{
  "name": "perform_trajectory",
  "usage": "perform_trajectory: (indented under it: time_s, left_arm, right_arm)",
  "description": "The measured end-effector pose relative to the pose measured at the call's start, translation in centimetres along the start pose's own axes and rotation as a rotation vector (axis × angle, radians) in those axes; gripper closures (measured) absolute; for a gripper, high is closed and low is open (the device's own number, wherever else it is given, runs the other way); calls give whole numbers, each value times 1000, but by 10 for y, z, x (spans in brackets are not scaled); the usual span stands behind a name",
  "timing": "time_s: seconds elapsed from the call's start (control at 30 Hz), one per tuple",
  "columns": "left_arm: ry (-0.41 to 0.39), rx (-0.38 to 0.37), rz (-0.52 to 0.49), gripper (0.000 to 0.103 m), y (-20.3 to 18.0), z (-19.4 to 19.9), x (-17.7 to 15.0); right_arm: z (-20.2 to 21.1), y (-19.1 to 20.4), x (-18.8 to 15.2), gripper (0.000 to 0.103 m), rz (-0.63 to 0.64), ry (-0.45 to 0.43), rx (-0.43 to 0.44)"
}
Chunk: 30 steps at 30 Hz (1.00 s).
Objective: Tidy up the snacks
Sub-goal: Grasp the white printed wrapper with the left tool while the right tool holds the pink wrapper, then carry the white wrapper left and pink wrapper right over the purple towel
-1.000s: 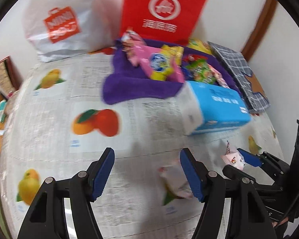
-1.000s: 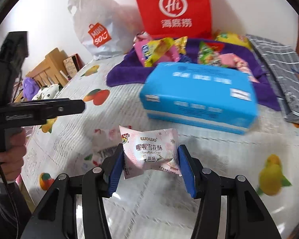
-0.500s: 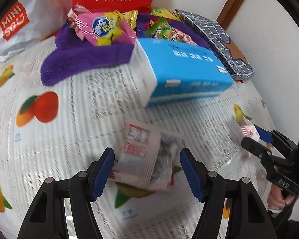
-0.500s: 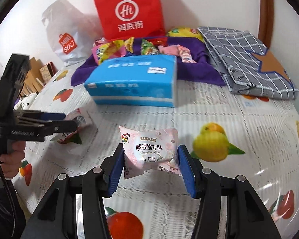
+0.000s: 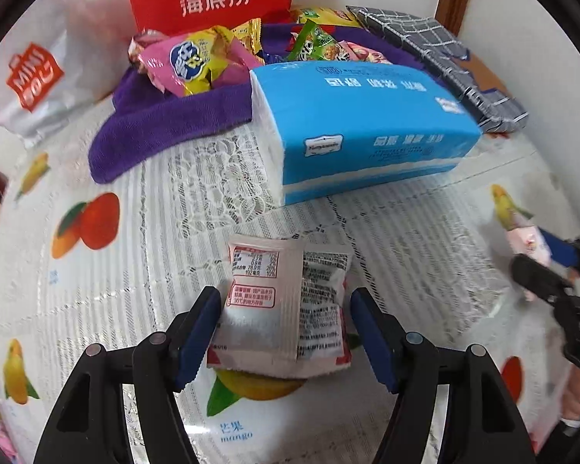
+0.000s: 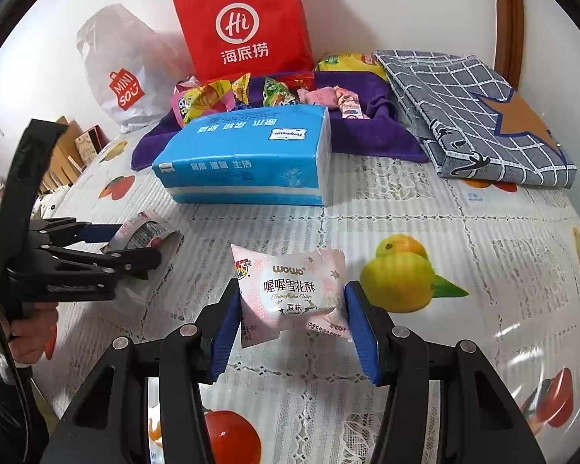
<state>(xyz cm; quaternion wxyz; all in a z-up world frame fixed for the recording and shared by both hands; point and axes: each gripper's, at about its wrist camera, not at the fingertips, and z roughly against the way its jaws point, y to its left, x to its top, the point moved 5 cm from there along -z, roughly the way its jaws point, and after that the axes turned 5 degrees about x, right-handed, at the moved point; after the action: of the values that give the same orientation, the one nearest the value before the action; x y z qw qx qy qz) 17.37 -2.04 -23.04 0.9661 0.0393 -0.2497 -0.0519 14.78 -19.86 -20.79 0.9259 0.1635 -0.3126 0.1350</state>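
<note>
A white snack packet, printed back up, lies flat on the fruit-print tablecloth. My left gripper points down over it with a finger on each side. Its jaws are opening; the left pad is close to the packet's edge and the right pad stands clear of it. The right wrist view shows this gripper at the left, with the packet under its tips. My right gripper is shut on a pink snowflake-crisp packet, held above the table. The left wrist view shows that pink packet at the far right.
A blue tissue pack lies just beyond the white packet. Behind it a purple towel carries several snack packets. A red paper bag and a white shopping bag stand at the wall. A folded grey checked cloth lies at the right.
My left gripper has come forward and down until its fingers straddle the white packet. My right gripper has swung sideways with the pink packet still in it, then held still.
</note>
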Motion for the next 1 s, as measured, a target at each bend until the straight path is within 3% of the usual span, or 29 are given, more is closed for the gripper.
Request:
perform_trajectory:
  time_s: [0.07,0.1,0.3,0.43,1.0]
  left_arm:
    - [-19,7,4,38,-2,0,1]
    - [-27,4,4,45,-2,1,1]
    - [-28,-46,38,53,6,5,1]
    - [-21,-91,100,53,19,12,0]
    - [-126,-133,129,53,30,68,38]
  right_arm:
    - [1,-1,-1,50,4,-3,-8]
    - [2,-2,-2,50,7,-5,-14]
    - [3,-6,-2,50,-6,-11,-8]
    - [6,-5,4,51,-3,-20,-11]
    - [40,15,66,51,30,-114,-41]
